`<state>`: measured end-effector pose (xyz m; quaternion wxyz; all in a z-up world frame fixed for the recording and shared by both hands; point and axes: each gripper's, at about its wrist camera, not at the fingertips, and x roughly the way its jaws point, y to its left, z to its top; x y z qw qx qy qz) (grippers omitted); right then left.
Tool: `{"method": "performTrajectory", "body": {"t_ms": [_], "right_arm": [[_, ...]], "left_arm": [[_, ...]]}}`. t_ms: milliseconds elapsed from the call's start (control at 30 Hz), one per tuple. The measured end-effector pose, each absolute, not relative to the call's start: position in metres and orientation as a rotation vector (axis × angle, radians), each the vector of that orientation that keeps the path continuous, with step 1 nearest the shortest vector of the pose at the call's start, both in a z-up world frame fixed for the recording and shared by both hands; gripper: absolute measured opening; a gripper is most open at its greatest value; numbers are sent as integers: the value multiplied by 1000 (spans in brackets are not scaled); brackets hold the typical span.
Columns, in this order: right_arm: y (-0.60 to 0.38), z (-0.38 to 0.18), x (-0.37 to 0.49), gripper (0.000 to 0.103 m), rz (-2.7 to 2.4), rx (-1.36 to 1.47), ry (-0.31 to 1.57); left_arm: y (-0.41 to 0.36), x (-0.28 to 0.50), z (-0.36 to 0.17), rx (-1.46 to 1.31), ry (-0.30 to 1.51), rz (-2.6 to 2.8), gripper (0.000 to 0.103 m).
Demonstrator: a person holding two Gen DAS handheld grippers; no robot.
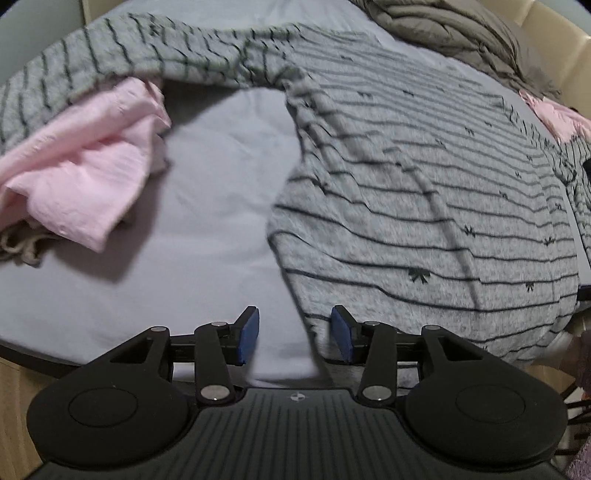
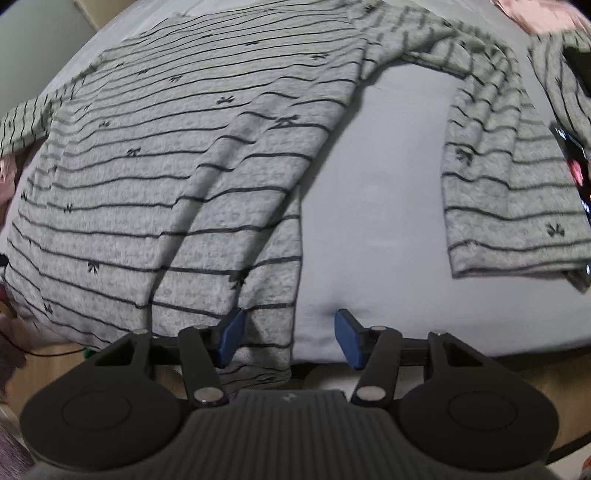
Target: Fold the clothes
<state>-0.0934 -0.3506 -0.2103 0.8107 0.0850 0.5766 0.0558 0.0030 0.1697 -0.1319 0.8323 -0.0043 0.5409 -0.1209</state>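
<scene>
A grey long-sleeved top with thin dark stripes (image 1: 424, 192) lies spread flat on a pale lilac bed sheet (image 1: 207, 192). Its left sleeve (image 1: 122, 55) runs out to the left, its right sleeve (image 2: 491, 155) bends down toward the near edge. My left gripper (image 1: 294, 332) is open and empty at the hem's left corner, its right pad at the cloth's edge. My right gripper (image 2: 289, 338) is open and empty at the hem's right corner (image 2: 266, 332), the cloth edge lying between its fingers.
A crumpled pink garment (image 1: 85, 166) lies on the left sleeve's end. A brown quilt (image 1: 461, 33) is bunched at the far side. More pink cloth (image 1: 554, 114) and another striped piece (image 2: 557, 74) sit at the right. A phone (image 2: 576, 166) lies near the right sleeve.
</scene>
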Motion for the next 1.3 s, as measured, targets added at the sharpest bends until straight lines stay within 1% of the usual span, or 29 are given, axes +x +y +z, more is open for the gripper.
{"method": "performTrajectory", "body": {"t_ms": [67, 100, 133, 167, 200, 433, 467, 600, 700, 733, 767, 900, 1000, 1033, 1067, 1100, 1133, 1233, 1300], "right_arm": [[-349, -209, -94, 24, 140, 190, 1223], [-349, -208, -94, 7, 151, 200, 1220], [-349, -207, -95, 5, 154, 203, 1218], [-348, -204, -97, 5, 144, 194, 1213], [-348, -202, -99, 5, 133, 184, 1209], [-365, -163, -124, 3, 73, 207, 1193], [-369, -159, -128, 2, 58, 215, 1200], [-384, -165, -126, 0, -32, 206, 1236], [-387, -175, -125, 1, -31, 227, 1262], [-385, -176, -125, 4, -25, 227, 1266], [-384, -178, -125, 5, -19, 227, 1268], [-379, -181, -124, 6, -13, 228, 1269], [-377, -183, -121, 7, -8, 231, 1272], [-375, -185, -121, 10, -5, 229, 1275], [-374, -186, -121, 15, -3, 226, 1279], [-372, -187, -121, 37, 0, 218, 1281], [-369, -188, -121, 52, 1, 208, 1279], [-359, -189, -119, 52, 33, 171, 1274], [-353, -188, -118, 52, 55, 158, 1266]], "left_arm": [[163, 4, -136, 1, 1141, -266, 39], [160, 4, -135, 15, 1131, -270, 29], [158, 4, -134, 23, 1125, -275, 22], [157, 4, -132, 17, 1128, -284, 9], [157, 4, -130, 10, 1129, -290, 4], [171, -10, -98, -61, 1114, -290, 2], [173, -13, -94, -67, 1115, -290, 2], [172, -17, -99, -63, 1152, -275, 2], [170, -16, -103, -10, 1188, -258, 2], [169, -16, -103, 28, 1192, -244, 2], [168, -17, -104, 49, 1201, -236, 2], [164, -18, -115, 112, 1282, -217, 0], [170, -20, -117, 154, 1248, -167, 0], [173, -19, -116, 136, 1233, -170, 0], [176, -18, -115, 118, 1218, -174, 0], [179, -17, -114, 99, 1202, -178, 0], [181, -17, -114, 88, 1190, -179, 0], [181, -16, -119, 71, 1206, -196, 13], [180, -16, -123, 29, 1227, -231, 30]]}}
